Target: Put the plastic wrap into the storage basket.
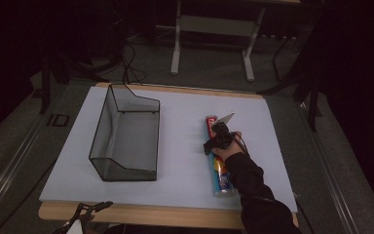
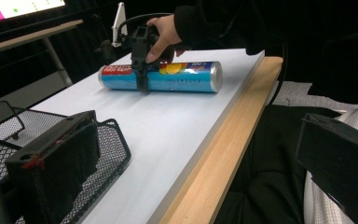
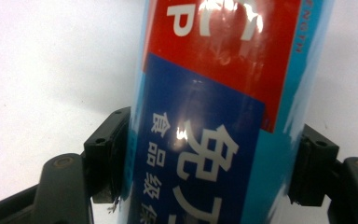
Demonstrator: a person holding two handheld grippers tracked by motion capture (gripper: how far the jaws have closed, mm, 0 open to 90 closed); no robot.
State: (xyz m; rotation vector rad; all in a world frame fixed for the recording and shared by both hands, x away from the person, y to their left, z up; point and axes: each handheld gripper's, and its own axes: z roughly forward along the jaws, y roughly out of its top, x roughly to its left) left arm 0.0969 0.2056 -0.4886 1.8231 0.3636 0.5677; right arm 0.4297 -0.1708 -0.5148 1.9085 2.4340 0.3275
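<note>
A long tube [image 1: 222, 181] with a blue, red and teal label lies on the white tabletop [image 1: 185, 146], right of centre, pointing away from the person. My right gripper [image 1: 217, 139] reaches down over its far half. In the right gripper view its two black pads [image 3: 105, 158] press on either side of the tube [image 3: 214, 70]. From the left gripper view, the tube [image 2: 186, 77] lies on its side with the right gripper [image 2: 142, 70] clamped over it. My left gripper [image 1: 85, 214] rests at the table's near left edge, its jaws [image 2: 191, 140] wide open with nothing between them.
A black wire mesh basket [image 1: 126, 139] stands on the left half of the tabletop, its near corner [image 2: 107, 154] close to my left gripper. A wooden strip [image 1: 151, 215] runs along the table's front. A white desk frame [image 1: 214, 29] stands on the floor behind.
</note>
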